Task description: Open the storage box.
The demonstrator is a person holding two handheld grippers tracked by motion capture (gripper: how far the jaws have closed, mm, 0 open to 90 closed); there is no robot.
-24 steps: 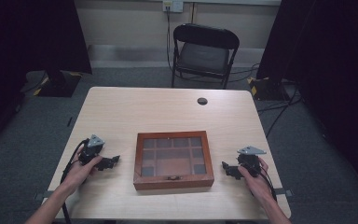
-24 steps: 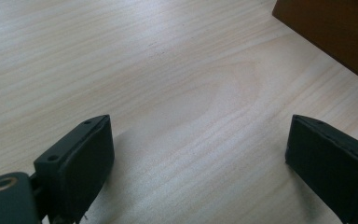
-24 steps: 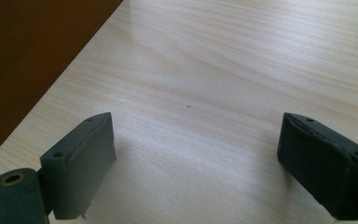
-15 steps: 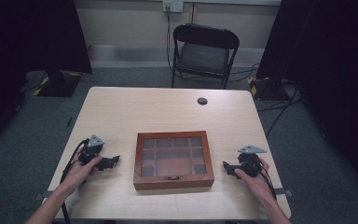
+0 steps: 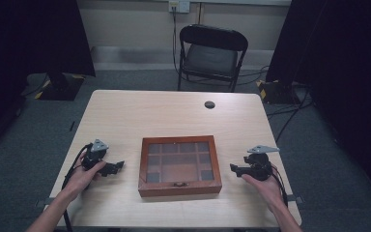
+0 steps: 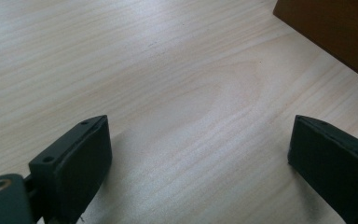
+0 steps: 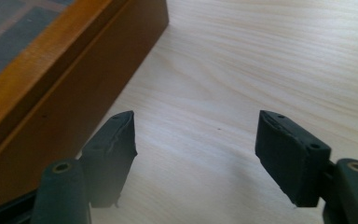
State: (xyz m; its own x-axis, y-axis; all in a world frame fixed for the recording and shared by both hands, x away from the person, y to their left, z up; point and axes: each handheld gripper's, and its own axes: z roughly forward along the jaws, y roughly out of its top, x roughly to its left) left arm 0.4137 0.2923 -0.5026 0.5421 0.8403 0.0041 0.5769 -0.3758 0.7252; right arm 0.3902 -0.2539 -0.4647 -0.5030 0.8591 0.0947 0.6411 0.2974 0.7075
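- Nearest the camera in the high view, a person's two forearms come in from the bottom edge, each hand holding a two-jaw gripper that rests low over a pale wooden table [image 5: 125,116].
- The left gripper [image 5: 118,166] has its jaws spread wide with nothing between them. In the left gripper view, bare table grain lies between its fingers [image 6: 77,158], and a brown corner of the box sits ahead and to the right of them.
- The right gripper [image 5: 234,167] also has its jaws well apart and empty. In the right gripper view, the box wall stands just beside the left finger [image 7: 112,149], not touching it as far as I can tell.
- Between the two grippers lies a shallow wooden box [image 5: 179,165] with a glass-paned lid, closed, showing a grid of compartments inside. A small metal clasp [image 5: 178,184] sits at the middle of its near edge.
- My judgement: the box is rigid and fairly weighty, the glass is fragile, and the varnished sides may be slippery. The safest hold is on the wooden frame or at the clasp, never on the pane.
- Farther ahead of the fingers, a small dark round disc [image 5: 209,104] is set in the table's far side.
- Beyond the table stands a black folding chair [image 5: 212,55] against a dim wall.
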